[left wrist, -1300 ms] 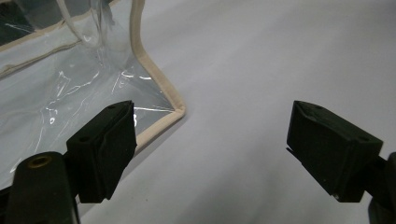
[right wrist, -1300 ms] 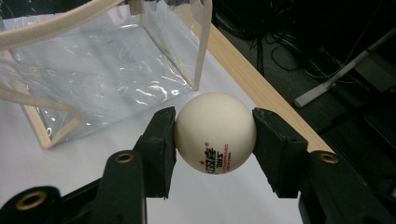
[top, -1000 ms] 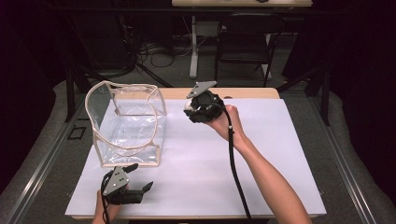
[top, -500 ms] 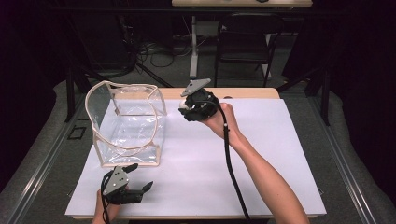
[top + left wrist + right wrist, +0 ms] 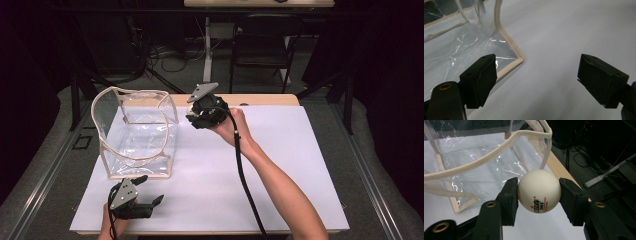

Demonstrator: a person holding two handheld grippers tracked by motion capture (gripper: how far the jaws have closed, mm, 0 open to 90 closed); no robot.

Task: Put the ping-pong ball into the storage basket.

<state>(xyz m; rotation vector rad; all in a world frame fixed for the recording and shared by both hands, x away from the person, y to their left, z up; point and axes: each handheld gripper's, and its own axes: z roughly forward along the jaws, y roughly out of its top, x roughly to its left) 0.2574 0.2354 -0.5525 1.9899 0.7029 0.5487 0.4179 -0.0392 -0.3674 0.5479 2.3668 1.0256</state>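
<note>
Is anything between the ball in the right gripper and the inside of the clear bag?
The right gripper clamps the white ball beside the clear bag. The bag's cream-trimmed rim and clear side wall face the ball. Its mouth looks open on top, so going over the rim seems unobstructed.

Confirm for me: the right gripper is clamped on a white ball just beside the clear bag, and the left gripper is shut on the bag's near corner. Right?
Not quite. The left gripper is open; the left gripper view shows its jaws wide apart, off the clear bag. The right gripper is indeed clamped on the white ball beside the bag.
</note>
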